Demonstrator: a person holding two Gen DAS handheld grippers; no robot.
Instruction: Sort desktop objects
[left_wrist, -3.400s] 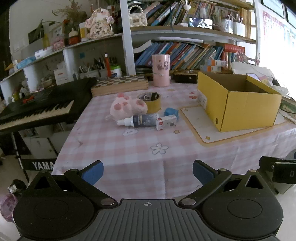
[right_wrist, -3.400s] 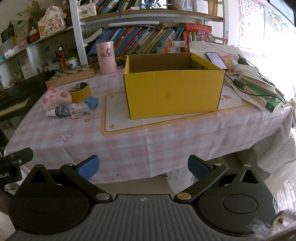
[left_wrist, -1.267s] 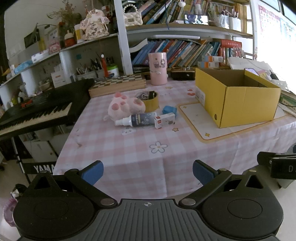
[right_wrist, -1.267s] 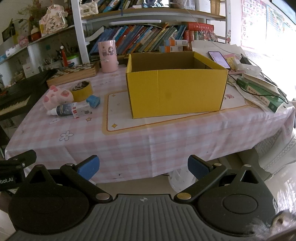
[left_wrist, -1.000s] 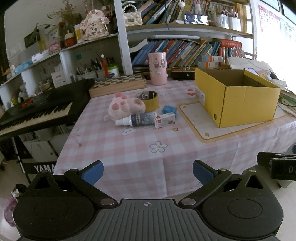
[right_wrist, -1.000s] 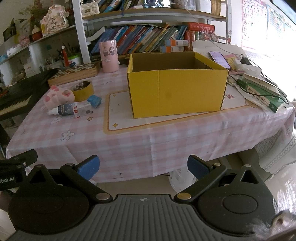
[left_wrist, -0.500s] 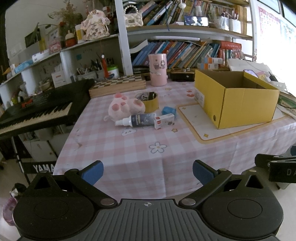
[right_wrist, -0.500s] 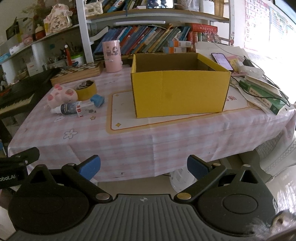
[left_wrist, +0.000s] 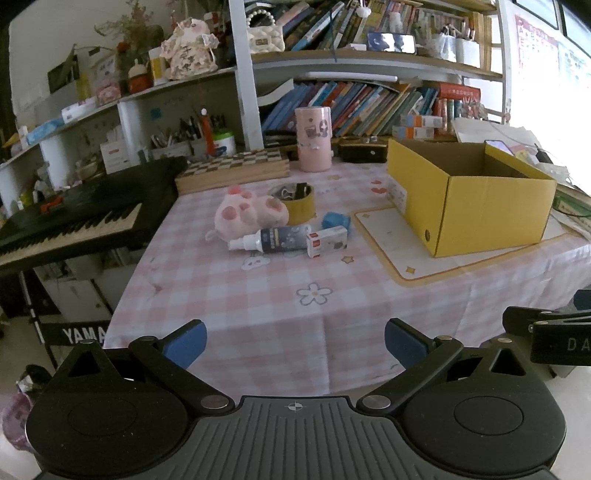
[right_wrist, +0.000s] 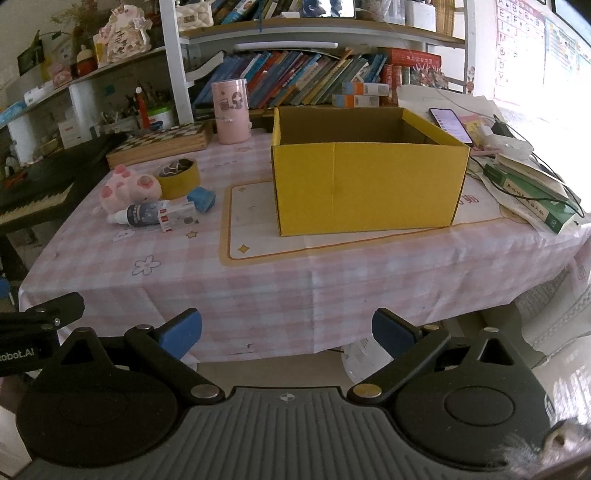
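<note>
Nearest to me, the left gripper (left_wrist: 293, 341) is held level just off the near edge of the table (left_wrist: 317, 332), its blue-padded fingers (left_wrist: 184, 341) spread wide with nothing between them. The right gripper (right_wrist: 286, 332) hangs beside it at about the same height, also short of the table edge, jaws equally wide apart and empty, aimed toward the yellow cardboard box (right_wrist: 369, 184). Past the draped pink checked cloth, the things to sort lie in a tight cluster on the left half of the table: a small white carton (left_wrist: 327, 240) end to end with a spray bottle (left_wrist: 269, 239) lying on its side, a blue block (left_wrist: 335, 222) just behind the carton, a pink plush paw (left_wrist: 251, 214) and a yellow tape roll (left_wrist: 295, 205) holding binder clips. The open box stands on a cream mat (right_wrist: 255, 236) to the right, well apart from them. Farther back are a pink cylinder (left_wrist: 313, 138), a checkerboard (left_wrist: 232, 170) and shelves of books (left_wrist: 354, 103).
</note>
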